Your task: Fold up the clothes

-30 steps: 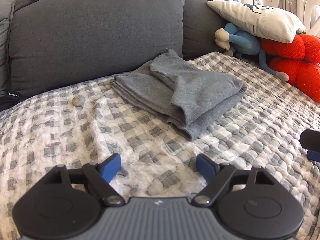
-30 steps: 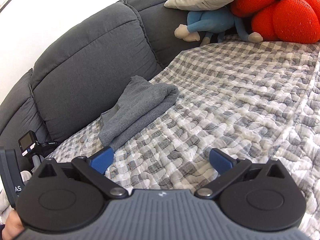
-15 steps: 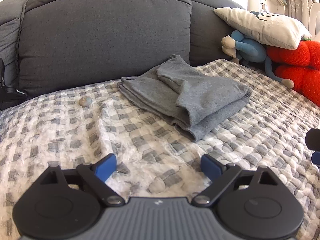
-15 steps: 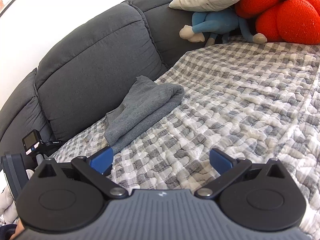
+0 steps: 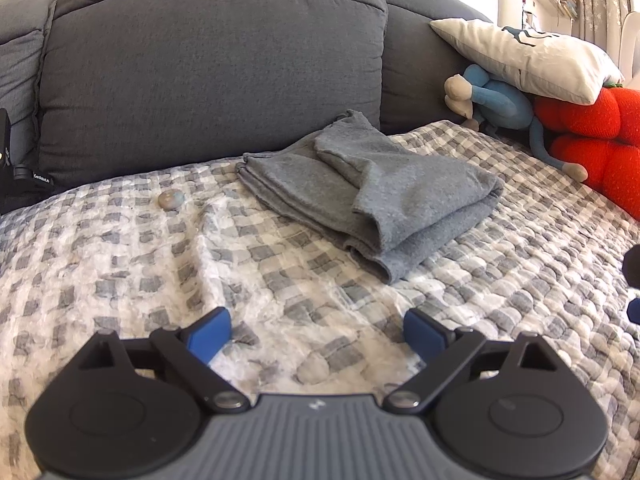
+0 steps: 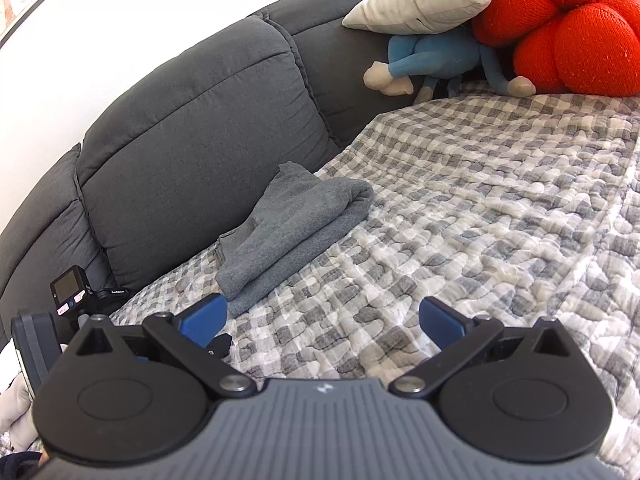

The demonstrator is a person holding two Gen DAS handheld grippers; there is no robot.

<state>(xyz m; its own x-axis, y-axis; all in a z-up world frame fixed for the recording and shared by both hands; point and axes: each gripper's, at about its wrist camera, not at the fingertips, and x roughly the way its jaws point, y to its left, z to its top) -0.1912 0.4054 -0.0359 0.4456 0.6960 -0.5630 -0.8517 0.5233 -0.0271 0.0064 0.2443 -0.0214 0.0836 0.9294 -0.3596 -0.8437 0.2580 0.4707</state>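
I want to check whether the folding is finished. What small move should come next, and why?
Probably draw both claws back. The grey garment already lies folded on the checked blanket near the sofa back, and the left claw and right claw stand open, holding nothing.

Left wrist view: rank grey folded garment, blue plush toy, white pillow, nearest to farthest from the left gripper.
From the left gripper, jaws open over the checked quilt:
1. Grey folded garment, just ahead, centre.
2. Blue plush toy, farther back right, against the sofa.
3. White pillow, resting above the toy, farthest.
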